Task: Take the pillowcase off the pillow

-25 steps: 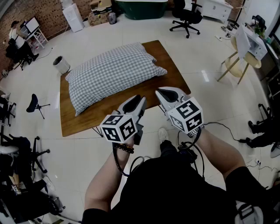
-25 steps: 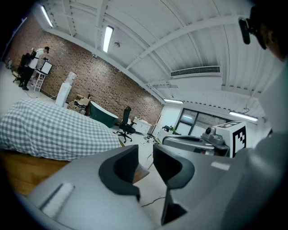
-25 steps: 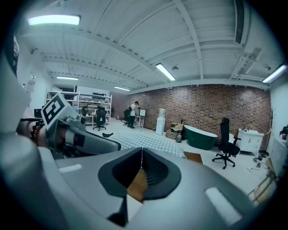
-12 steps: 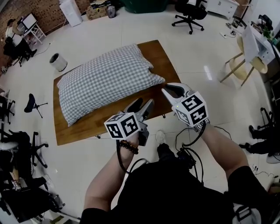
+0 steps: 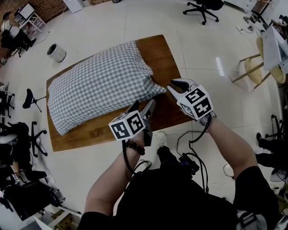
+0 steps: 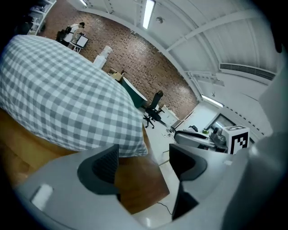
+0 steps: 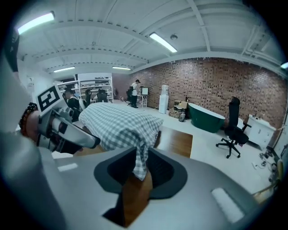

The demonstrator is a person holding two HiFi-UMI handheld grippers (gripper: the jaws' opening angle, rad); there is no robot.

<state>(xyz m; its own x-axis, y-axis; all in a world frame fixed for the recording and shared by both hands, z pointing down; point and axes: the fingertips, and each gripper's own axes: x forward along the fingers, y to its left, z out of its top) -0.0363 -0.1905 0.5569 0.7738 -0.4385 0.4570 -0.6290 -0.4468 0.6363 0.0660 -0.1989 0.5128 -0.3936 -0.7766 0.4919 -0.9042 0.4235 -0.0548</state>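
A pillow in a grey-and-white checked pillowcase (image 5: pixel 99 90) lies on a low wooden table (image 5: pixel 167 58). My left gripper (image 5: pixel 143 105) hovers at the pillow's near edge; its jaws have just been opening and stand wide apart with nothing between them (image 6: pixel 144 158). My right gripper (image 5: pixel 174 84) is at the pillow's near right corner. Its jaws have just been opening a little. The pillowcase corner (image 7: pixel 140 157) hangs in the narrow gap between them, and the pads do not visibly press on it. Each gripper shows in the other's view: the right gripper (image 6: pixel 198 137), the left gripper (image 7: pixel 67 130).
A white bin (image 5: pixel 56 52) stands beyond the table's far left corner. Office chairs (image 5: pixel 202 5) and a wooden chair (image 5: pixel 258 67) stand on the white floor around it. Cables (image 5: pixel 189 152) trail by my feet. A green tub (image 7: pixel 204 117) sits by the brick wall.
Both grippers have moved forward and down from over the near table edge to the pillow's near right corner. The left jaws have spread wide; the right jaws have parted slightly around the corner.
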